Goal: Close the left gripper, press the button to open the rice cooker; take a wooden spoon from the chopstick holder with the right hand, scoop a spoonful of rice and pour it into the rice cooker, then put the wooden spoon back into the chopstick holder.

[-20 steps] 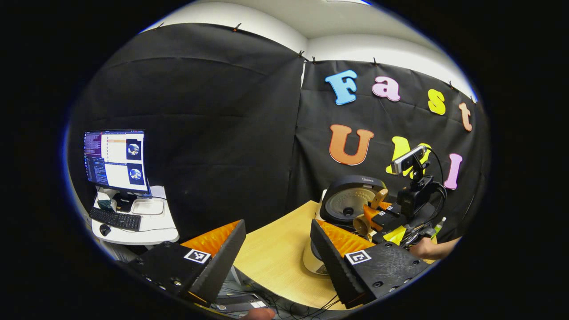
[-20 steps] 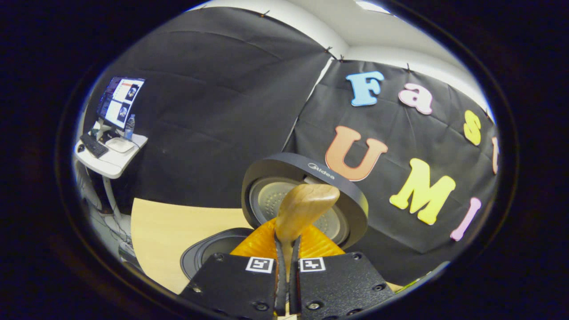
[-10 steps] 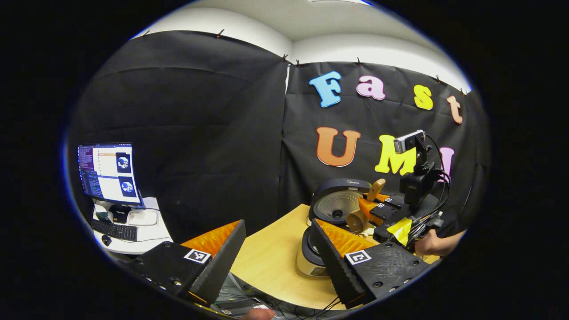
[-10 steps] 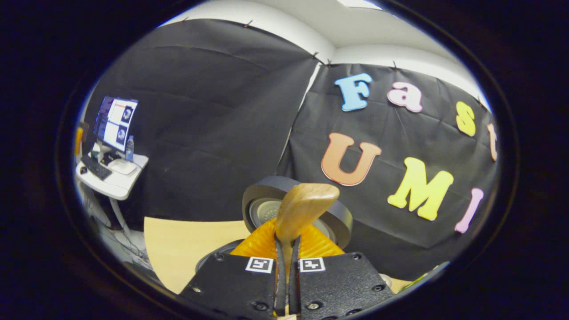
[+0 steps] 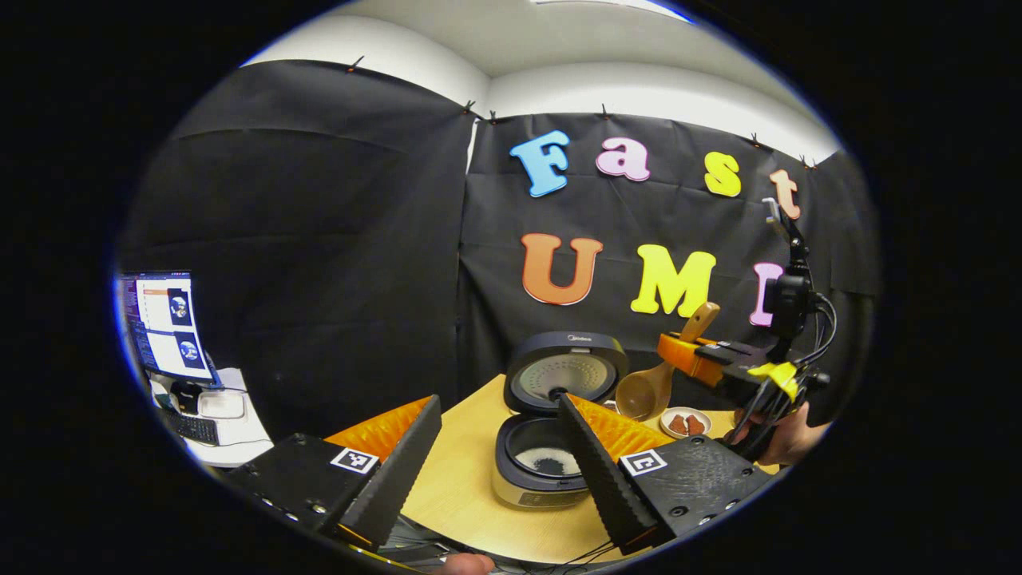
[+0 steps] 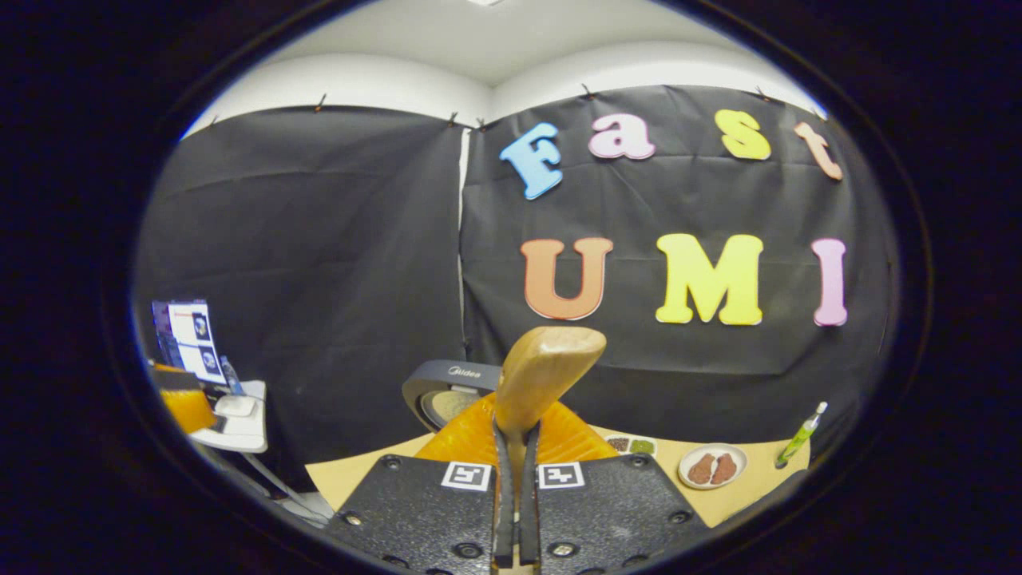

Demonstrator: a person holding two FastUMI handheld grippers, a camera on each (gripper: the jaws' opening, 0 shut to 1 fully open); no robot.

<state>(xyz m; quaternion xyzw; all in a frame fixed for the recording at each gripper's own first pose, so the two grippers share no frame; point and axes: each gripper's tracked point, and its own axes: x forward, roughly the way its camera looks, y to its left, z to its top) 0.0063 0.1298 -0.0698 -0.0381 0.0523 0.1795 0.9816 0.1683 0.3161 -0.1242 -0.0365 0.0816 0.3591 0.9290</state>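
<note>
**Carrying the spoon away from the open cooker**

Holding the wooden spoon (image 6: pixel 547 371) by its handle, our right gripper (image 6: pixel 512 511) has both fingers pressed tight on it, the handle end rising at the centre of the right gripper view. In the left gripper view we see the same gripper (image 5: pixel 707 359) at right of centre, with the spoon (image 5: pixel 648 387) slanting down so its bowl hangs just right of the rice cooker (image 5: pixel 551 443). The bowl looks empty, though we cannot be sure at this size.

The cooker sits at lower centre with its lid (image 5: pixel 567 371) standing open, and something pale and dark lies in the pot; we judge the pour is done. Our left gripper (image 5: pixel 499 459) is spread wide, holding nothing, low in its own view in front of the cooker.

So we judge the step in hand is the return of the spoon. The next move calls for finding the chopstick holder, which we cannot make out here, and lowering the spoon in upright before the fingers part. A small plate (image 6: pixel 712 467) and a green pen-like item (image 6: pixel 798 435) lie on the table (image 6: pixel 758 487) at lower right.
</note>
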